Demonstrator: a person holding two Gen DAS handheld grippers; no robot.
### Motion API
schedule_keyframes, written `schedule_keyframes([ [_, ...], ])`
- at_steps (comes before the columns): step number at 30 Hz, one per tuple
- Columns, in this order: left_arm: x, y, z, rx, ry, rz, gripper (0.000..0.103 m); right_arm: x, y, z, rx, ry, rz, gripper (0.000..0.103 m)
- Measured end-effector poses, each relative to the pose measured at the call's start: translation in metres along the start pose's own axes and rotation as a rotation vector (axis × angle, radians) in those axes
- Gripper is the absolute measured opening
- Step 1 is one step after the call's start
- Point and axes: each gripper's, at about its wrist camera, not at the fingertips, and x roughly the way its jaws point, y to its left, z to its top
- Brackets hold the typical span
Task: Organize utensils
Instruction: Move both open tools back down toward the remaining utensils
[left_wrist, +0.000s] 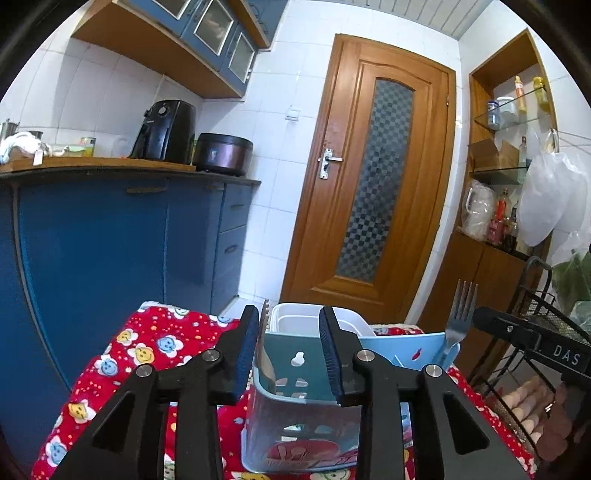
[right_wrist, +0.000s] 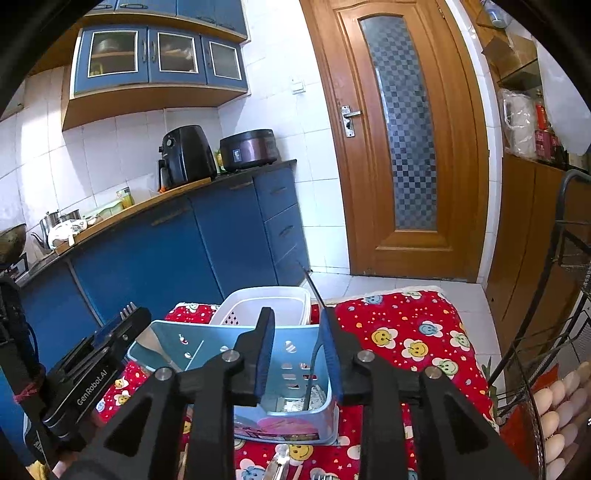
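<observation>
On the red flowered cloth (right_wrist: 406, 332) covering the table stands the blue holder (right_wrist: 295, 373), with a white basket (right_wrist: 266, 302) just behind it toward the far edge. Left to right in the right wrist view: the left gripper (left_wrist: 288, 354) sits beside the holder's left side with a fork (left_wrist: 460, 314) standing upright in it, jaws parted around nothing; a thin dark-handled utensil (right_wrist: 314, 354) leans in the right compartment by the released, empty right gripper (right_wrist: 295, 354). So at least two pieces seem sorted. More cutlery (right_wrist: 280, 461) lies on the cloth at the near edge, apparently yet to be placed.
</observation>
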Motion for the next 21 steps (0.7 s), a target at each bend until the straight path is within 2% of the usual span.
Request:
schedule_keyframes([
  [11, -0.016, 0.0, 0.007, 0.004, 0.033, 0.002, 0.035, -0.021, -0.006, -0.003, 0.038, -0.003, 0.016, 0.029],
  [21, -0.041, 0.004, 0.004, 0.015, 0.1, -0.007, 0.037, -0.04, -0.017, -0.019, 0.085, 0.034, 0.023, 0.029],
])
